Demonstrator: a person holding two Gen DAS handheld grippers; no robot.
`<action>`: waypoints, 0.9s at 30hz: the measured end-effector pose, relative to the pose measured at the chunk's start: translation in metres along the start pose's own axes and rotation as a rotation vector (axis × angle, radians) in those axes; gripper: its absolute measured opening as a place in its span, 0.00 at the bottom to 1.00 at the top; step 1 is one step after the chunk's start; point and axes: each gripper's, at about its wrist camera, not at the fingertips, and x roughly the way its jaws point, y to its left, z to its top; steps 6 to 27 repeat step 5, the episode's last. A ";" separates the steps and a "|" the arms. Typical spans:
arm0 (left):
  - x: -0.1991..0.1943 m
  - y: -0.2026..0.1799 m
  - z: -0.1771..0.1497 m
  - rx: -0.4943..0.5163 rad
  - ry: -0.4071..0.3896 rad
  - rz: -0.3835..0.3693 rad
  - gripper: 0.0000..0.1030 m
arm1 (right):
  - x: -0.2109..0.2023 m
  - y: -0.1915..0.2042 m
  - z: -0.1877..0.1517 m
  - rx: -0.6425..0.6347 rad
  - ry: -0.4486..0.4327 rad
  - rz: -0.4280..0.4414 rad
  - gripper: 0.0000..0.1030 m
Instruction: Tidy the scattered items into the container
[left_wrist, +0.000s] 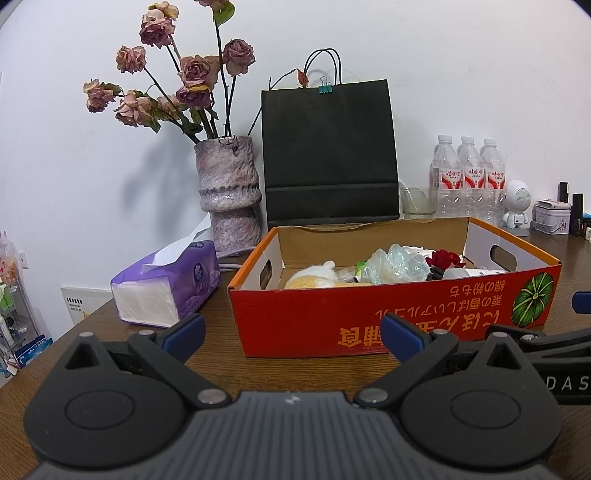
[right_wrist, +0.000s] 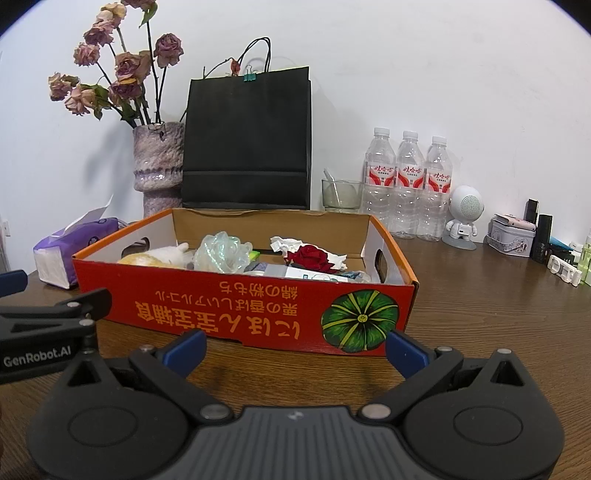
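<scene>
Red cardboard box (right_wrist: 243, 306) straight ahead of both claws on wooden table (right_wrist: 480, 314), holding yellow-and-white plush (right_wrist: 159, 256), crumpled clear plastic (right_wrist: 221, 253), red fabric rose (right_wrist: 312, 256) and white packets. Left claw (left_wrist: 293, 334) and right claw (right_wrist: 295, 345) both released, jaws spread wide, empty, just short of box front. Beyond: black paper bag (right_wrist: 245, 144), vase of dried roses (right_wrist: 159, 166), three water bottles (right_wrist: 408, 184); purple tissue pack (left_wrist: 166, 284) left of box.

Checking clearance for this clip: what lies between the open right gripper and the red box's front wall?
Only bare wooden table lies between the right gripper and the red box, in the right wrist view. Both jaws are open and hold nothing.
</scene>
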 end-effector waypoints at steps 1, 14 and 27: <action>0.000 0.000 0.000 -0.002 0.001 -0.003 1.00 | 0.000 0.000 0.000 0.000 0.000 0.000 1.00; 0.002 0.001 -0.001 -0.004 0.009 -0.003 1.00 | 0.000 0.001 0.000 -0.003 0.001 -0.001 1.00; 0.002 0.001 -0.001 -0.004 0.009 -0.003 1.00 | 0.000 0.001 0.000 -0.003 0.001 -0.001 1.00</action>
